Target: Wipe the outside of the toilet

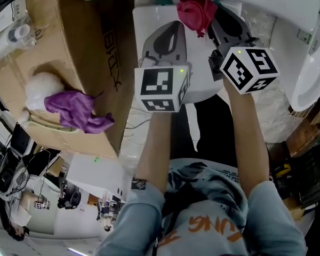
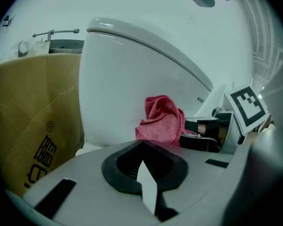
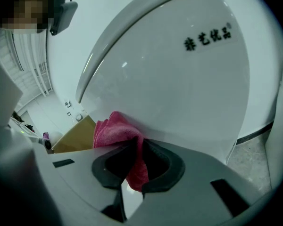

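Our right gripper point(image 3: 134, 147) has its jaws clamped on the pink cloth point(image 3: 112, 128), which we hold against the white outer wall of the toilet point(image 3: 179, 93), below the lid. Our left gripper point(image 2: 142, 147) hovers alongside, jaws together and empty. A cardboard box point(image 2: 28, 121) stands just beside the toilet.

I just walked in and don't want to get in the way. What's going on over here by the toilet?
A person stands at a white toilet with a gripper in each hand. The right gripper is shut on a pink cloth and holds it against the outside of the bowl, under the rim. The left gripper is shut and empty, held just beside it. To the person's left, a purple cloth lies on a cardboard box.
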Demonstrator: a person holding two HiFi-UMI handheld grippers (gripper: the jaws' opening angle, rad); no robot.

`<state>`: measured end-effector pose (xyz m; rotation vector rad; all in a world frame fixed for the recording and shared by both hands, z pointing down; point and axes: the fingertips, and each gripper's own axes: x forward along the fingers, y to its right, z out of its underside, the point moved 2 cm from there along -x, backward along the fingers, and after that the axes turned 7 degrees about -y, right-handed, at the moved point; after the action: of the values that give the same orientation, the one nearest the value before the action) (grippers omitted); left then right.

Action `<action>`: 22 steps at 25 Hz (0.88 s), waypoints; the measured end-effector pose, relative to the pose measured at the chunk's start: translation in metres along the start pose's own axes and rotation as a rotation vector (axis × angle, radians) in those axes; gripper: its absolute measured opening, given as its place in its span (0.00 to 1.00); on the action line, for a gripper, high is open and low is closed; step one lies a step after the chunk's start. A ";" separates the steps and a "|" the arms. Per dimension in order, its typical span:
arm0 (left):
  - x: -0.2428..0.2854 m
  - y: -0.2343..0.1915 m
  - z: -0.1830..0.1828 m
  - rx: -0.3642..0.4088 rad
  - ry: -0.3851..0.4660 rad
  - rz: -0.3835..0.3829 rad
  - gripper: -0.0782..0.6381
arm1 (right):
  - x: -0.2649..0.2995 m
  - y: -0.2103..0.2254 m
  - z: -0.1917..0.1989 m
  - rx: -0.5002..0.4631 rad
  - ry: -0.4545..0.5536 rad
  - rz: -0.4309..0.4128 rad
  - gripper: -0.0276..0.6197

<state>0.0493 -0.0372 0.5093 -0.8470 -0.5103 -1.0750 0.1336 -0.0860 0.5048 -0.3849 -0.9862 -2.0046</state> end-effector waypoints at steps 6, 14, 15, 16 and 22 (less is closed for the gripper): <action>0.009 0.018 0.001 0.016 -0.004 0.003 0.14 | -0.021 0.027 -0.001 0.037 0.026 0.020 0.14; 0.011 0.048 -0.002 0.009 0.027 0.014 0.14 | -0.054 0.069 -0.003 0.097 0.079 0.089 0.14; 0.012 0.051 -0.002 0.012 0.027 0.015 0.14 | -0.058 0.073 -0.003 0.107 0.084 0.093 0.14; 0.012 0.055 -0.001 0.012 0.029 0.017 0.14 | -0.062 0.079 -0.003 0.122 0.092 0.096 0.14; 0.016 0.073 0.005 0.027 0.040 0.031 0.14 | -0.085 0.113 -0.005 0.178 0.151 0.159 0.14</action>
<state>0.1227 -0.0261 0.4985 -0.8058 -0.4762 -1.0520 0.2745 -0.0803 0.5088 -0.2047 -0.9972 -1.7601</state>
